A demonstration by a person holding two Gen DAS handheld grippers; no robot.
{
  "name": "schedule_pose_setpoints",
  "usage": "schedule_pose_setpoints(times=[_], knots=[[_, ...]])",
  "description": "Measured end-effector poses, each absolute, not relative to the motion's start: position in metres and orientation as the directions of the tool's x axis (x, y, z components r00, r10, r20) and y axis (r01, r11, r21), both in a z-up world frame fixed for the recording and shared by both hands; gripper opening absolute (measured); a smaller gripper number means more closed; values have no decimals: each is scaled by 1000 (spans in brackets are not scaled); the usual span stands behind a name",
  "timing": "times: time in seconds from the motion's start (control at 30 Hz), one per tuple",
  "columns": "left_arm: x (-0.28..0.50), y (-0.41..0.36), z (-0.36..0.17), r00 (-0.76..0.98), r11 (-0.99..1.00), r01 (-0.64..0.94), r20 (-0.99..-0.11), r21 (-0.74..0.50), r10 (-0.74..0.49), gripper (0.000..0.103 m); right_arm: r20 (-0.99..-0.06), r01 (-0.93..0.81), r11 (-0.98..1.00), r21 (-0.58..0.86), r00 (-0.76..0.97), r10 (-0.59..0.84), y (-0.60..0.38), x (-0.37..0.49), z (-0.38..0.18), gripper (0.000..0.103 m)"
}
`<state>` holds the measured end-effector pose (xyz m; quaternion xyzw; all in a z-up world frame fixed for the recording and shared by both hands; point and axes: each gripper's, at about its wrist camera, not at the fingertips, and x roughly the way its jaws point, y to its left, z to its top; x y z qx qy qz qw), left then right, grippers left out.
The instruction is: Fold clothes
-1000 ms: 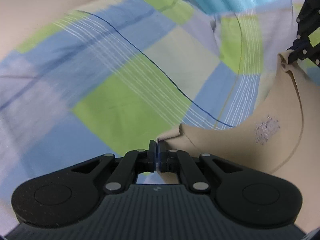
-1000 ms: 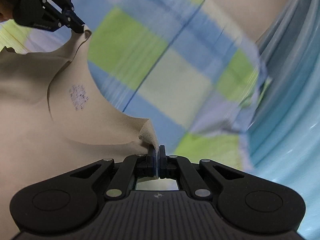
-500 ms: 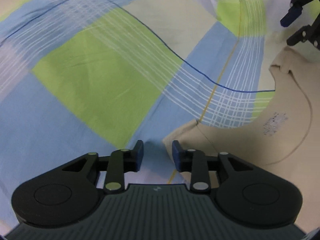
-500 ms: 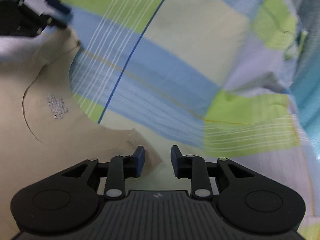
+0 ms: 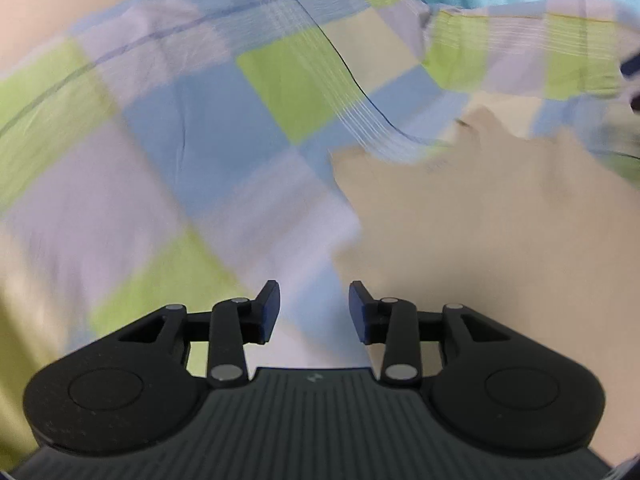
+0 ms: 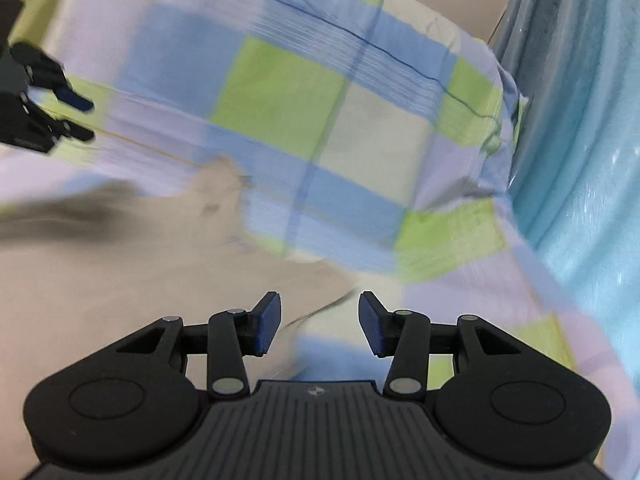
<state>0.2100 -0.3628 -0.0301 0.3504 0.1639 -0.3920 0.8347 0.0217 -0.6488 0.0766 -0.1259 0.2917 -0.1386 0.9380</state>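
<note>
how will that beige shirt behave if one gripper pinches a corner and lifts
The beige shirt lies flat and follows the checked bedsheet, so it will probably droop limply. It looks thin, likely light. One corner lifted would likely drag the rest.

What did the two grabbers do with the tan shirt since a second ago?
Both let go. The left gripper and right gripper were each pinching a corner of the tan shirt; now both are open and empty and the shirt lies on the checkered sheet. The sheet looks unchanged.
</note>
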Motion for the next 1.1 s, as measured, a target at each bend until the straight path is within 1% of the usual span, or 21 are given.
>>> schedule_pose_setpoints(times=[0.07, 0.1, 0.23, 0.3, 0.43, 0.53, 0.63, 0.67, 0.73, 0.83, 0.93, 1.03, 1.1], knots=[[187, -326, -32, 611, 453, 790, -592, 414, -525, 37, -555, 141, 957, -254, 789, -263, -619, -21, 78, 46], [177, -309, -34, 598, 460, 798, -612, 390, -518, 38, -569, 115, 962, -248, 787, -240, -607, -37, 77, 46], [143, -258, -52, 537, 460, 830, -677, 317, -503, 42, -605, -42, 937, -346, 773, -189, -539, -101, 60, 46], [135, -243, -61, 516, 471, 836, -699, 282, -495, 42, -615, -83, 923, -375, 768, -180, -515, -123, 51, 47], [133, -225, -69, 485, 494, 840, -717, 224, -500, 42, -647, -151, 891, -428, 739, -186, -482, -150, 21, 47], [140, -219, -73, 436, 511, 848, -732, 140, -524, 42, -681, -179, 886, -428, 708, -186, -472, -155, -2, 47], [143, -224, -77, 453, 496, 850, -722, 175, -523, 41, -693, -197, 877, -438, 696, -190, -461, -156, -17, 47], [142, -226, -79, 474, 489, 847, -713, 209, -517, 41, -695, -208, 869, -450, 692, -195, -458, -157, -23, 47], [141, -227, -81, 486, 478, 848, -695, 228, -530, 40, -687, -218, 839, -499, 689, -230, -451, -158, -34, 47], [138, -227, -84, 502, 462, 848, -668, 259, -549, 37, -682, -208, 828, -521, 684, -257, -451, -156, -43, 47], [135, -226, -87, 523, 445, 845, -637, 298, -566, 36, -654, -228, 759, -610, 686, -319, -445, -156, -61, 47], [132, -224, -88, 525, 426, 847, -629, 318, -573, 36, -623, -286, 652, -702, 691, -368, -437, -153, -84, 47], [130, -222, -89, 526, 414, 848, -624, 331, -578, 36, -600, -317, 591, -742, 706, -376, -433, -152, -96, 47]])
